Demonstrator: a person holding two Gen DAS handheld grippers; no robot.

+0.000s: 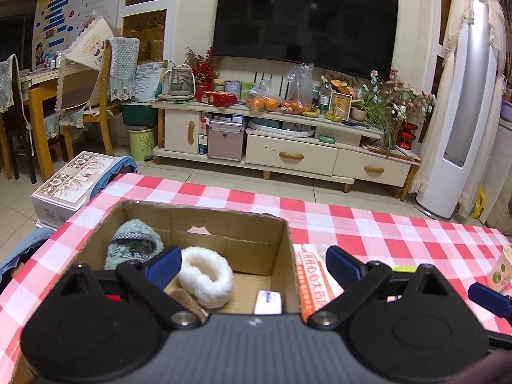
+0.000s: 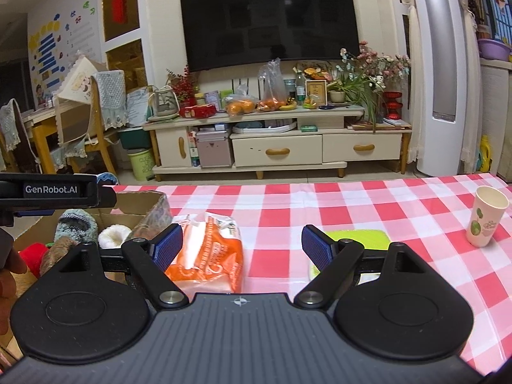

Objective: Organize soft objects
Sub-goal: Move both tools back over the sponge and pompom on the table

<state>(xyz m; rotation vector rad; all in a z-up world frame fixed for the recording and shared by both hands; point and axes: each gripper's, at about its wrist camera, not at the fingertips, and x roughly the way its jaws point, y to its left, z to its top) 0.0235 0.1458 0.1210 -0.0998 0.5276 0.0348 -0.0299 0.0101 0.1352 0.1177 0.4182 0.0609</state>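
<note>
Checked red-and-white cloth covers your desk (image 2: 368,204), with a TV stand far behind. Your next soft thing is likely the orange pack (image 2: 208,252), a plastic-wrapped tissue bundle by the look of it: light, squashy, with a slick film that may slip. Take it across its narrow middle and squeeze gently so the wrap bunches instead of sliding. It lies just right of the box (image 1: 198,220), under the left half of your right gripper (image 2: 241,244), whose jaws stand wide and hold nothing. Your left gripper (image 1: 252,264) hangs over the box's right wall, jaws wide too, empty. Inside the box sit a white fleece cuff (image 1: 206,275) and a green slipper (image 1: 134,243). A green pad (image 2: 358,236) lies right of the pack.
</note>
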